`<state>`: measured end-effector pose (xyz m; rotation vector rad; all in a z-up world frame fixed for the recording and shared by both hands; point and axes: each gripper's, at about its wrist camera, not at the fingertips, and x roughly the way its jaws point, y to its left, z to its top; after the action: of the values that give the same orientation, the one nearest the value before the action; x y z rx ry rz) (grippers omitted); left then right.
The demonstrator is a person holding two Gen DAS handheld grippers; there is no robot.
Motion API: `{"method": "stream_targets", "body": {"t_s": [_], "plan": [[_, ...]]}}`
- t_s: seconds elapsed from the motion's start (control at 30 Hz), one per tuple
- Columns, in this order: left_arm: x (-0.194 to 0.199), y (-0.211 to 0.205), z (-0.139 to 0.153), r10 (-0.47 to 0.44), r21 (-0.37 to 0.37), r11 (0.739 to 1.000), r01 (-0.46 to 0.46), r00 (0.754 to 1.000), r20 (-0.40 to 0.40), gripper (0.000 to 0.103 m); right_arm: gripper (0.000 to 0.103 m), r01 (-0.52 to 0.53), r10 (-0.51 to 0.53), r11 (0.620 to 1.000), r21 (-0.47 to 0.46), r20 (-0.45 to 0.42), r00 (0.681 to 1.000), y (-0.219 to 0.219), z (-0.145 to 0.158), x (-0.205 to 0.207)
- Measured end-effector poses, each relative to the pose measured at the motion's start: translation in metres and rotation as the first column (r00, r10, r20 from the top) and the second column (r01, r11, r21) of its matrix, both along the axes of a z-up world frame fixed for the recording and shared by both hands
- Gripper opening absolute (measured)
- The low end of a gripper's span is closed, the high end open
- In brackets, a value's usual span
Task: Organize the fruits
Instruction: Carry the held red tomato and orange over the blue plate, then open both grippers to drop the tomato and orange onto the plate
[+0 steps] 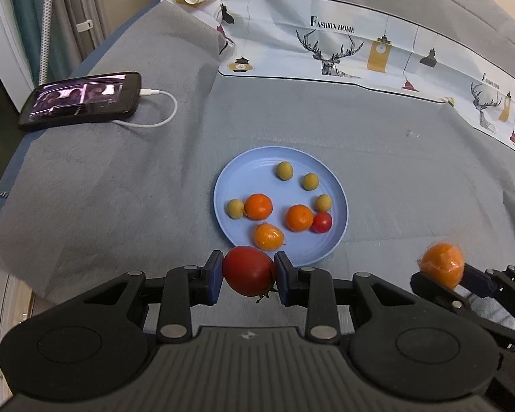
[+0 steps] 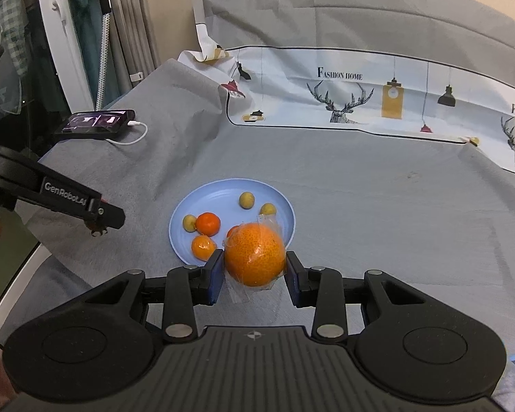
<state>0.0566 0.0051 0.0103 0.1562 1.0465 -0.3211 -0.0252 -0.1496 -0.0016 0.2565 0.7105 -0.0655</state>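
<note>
My left gripper (image 1: 248,276) is shut on a red tomato (image 1: 249,269), held just short of the near rim of a light blue plate (image 1: 326,247). On the plate lie several small yellow-green fruits (image 1: 284,170), oranges (image 1: 258,206) and a small red tomato (image 1: 322,222). My right gripper (image 2: 254,273) is shut on a plastic-wrapped orange (image 2: 254,254), which hides part of the plate (image 2: 202,192). In the left wrist view that wrapped orange (image 1: 442,264) hangs at the right, apart from the plate. In the right wrist view the left gripper's fingers (image 2: 104,214) show at the left.
A grey cloth (image 1: 120,189) covers the surface. A phone (image 1: 82,100) on a white charging cable (image 1: 161,110) lies at the far left. A printed white sheet with deer (image 1: 333,55) runs along the back. A curtain and a white frame stand at the left edge.
</note>
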Motion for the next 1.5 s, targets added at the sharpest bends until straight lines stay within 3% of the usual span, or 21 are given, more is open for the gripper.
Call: {"method": "stream_targets", "body": {"t_s": [0.67,1.43,1.47,1.5], "plan": [[0.078,-0.032,-0.040,-0.003,0.029,1.000,0.004,0.999,-0.046,0.035,0.039,-0.033,0.034,0.999,0.017,-0.047,0.998,-0.010,-0.032,0.081],[0.128,-0.050,-0.095,-0.016,0.093,0.995,0.021,0.998,-0.057,0.035,0.039,-0.084,0.083,0.996,-0.005,-0.110,0.990,-0.006,-0.071,0.143],[0.128,-0.050,-0.096,-0.025,0.091,0.995,0.029,0.998,-0.049,0.039,0.039,-0.090,0.089,0.996,0.000,-0.106,0.990,-0.006,-0.072,0.145],[0.127,-0.050,-0.094,-0.038,0.088,0.995,0.041,0.999,-0.036,0.056,0.039,-0.092,0.092,0.996,0.005,-0.101,0.991,-0.007,-0.072,0.146]]}}
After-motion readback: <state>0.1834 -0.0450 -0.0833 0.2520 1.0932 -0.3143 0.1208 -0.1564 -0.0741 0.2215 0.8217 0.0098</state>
